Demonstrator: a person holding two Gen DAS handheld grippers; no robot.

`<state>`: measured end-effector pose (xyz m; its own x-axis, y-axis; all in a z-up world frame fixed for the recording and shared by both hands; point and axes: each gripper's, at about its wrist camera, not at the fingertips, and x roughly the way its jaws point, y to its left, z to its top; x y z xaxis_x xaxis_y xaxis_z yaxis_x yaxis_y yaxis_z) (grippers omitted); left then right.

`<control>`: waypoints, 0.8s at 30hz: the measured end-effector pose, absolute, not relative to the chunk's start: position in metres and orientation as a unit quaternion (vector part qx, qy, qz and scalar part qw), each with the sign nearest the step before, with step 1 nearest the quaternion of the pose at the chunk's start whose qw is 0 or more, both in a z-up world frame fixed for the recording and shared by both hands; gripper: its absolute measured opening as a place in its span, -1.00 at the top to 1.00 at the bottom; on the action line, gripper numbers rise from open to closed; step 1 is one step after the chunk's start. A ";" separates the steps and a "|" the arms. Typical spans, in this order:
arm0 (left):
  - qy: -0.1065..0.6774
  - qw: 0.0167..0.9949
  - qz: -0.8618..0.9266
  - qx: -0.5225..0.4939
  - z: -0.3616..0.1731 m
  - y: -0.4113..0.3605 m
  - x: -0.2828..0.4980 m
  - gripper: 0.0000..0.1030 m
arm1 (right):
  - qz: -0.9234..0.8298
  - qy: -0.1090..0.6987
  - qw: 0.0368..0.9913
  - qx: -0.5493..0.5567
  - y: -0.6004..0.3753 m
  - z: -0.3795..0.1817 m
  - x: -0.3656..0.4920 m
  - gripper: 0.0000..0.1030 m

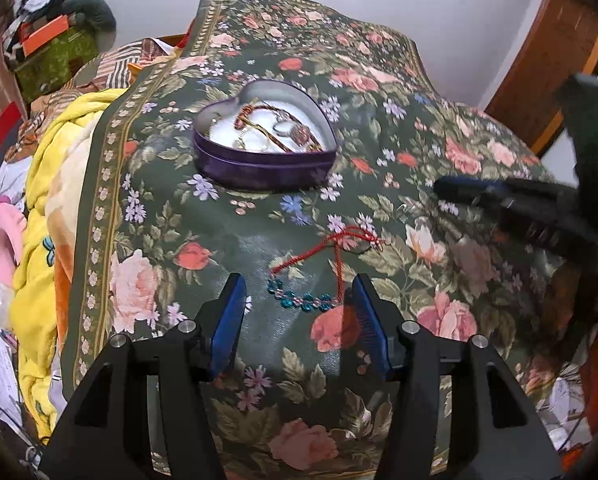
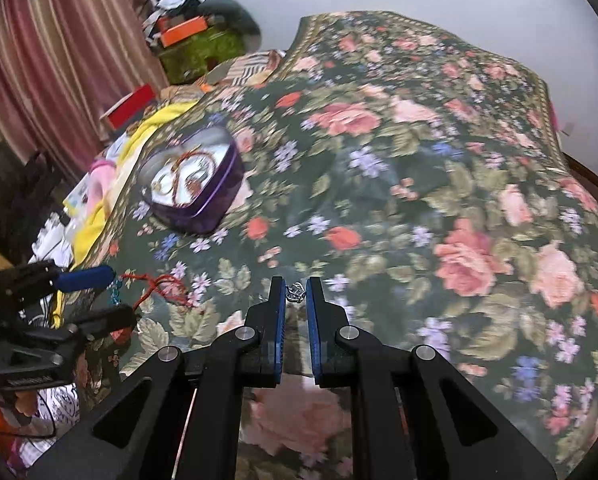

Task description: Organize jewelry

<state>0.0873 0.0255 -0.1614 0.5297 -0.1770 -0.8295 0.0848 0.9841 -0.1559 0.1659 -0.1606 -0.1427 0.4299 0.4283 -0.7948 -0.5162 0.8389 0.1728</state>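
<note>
Right gripper (image 2: 295, 292) pinches small silver trinket (image 2: 295, 293)

Home bedroom: floral bedspread (image 1: 439, 128), yellow blanket (image 1: 39, 264), curtain (image 2: 51, 60).

1. Dark green cloth (image 1: 171, 240), printed with pink and red roses, lilac and blue small flowers, olive leaves; border strip of pale rosettes.
2. Purple heart-shaped tin (image 1: 259, 168), silver inside wall, white lining.
3. Red cord (image 1: 339, 248) joined to string of teal and pink beads (image 1: 303, 302).
4. Black gripper frames, blue pads: left gripper (image 1: 299, 292), right gripper (image 2: 297, 294).
5. Silver-coloured small piece (image 2: 296, 292) between right pads.
6. Yellow blanket (image 1: 47, 208); pink-and-cream striped curtain (image 2: 51, 60); white wall (image 2: 479, 4).
</note>
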 end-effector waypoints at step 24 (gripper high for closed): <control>0.446 0.891 -0.075 -0.045 -0.146 0.025 0.086 1.00 | 0.282 0.420 0.862 -0.025 -0.169 -0.112 0.169 0.82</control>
